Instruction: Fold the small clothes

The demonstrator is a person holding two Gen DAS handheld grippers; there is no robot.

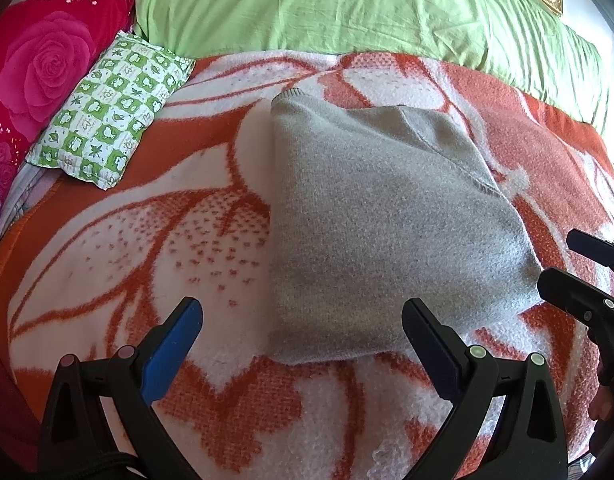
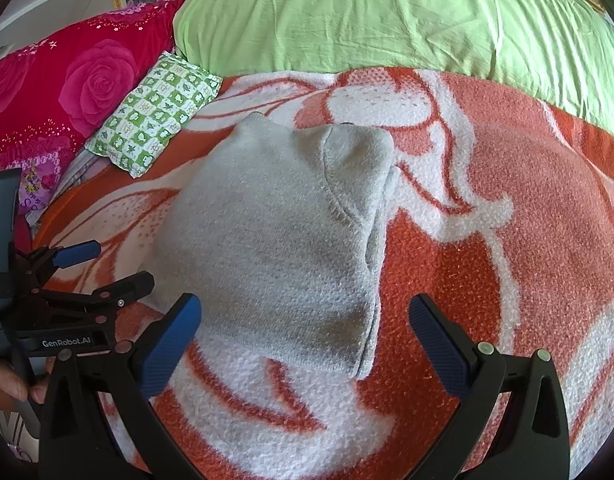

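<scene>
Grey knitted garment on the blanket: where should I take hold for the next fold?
Grip the near hem corners of the grey knitted garment, coming in low from the near side. That edge lies flat and free on the orange-and-white blanket, just ahead of the open left tool and open right tool.

A small grey knitted sweater [image 1: 387, 220] lies folded flat on the orange-and-white blanket [image 1: 147, 240], ribbed edge far.

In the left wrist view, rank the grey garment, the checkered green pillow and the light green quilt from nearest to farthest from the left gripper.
1. Grey garment: just ahead of the open left gripper, slightly right.
2. Checkered green pillow: farther back, on the left.
3. Light green quilt: farthest, across the back.
</scene>
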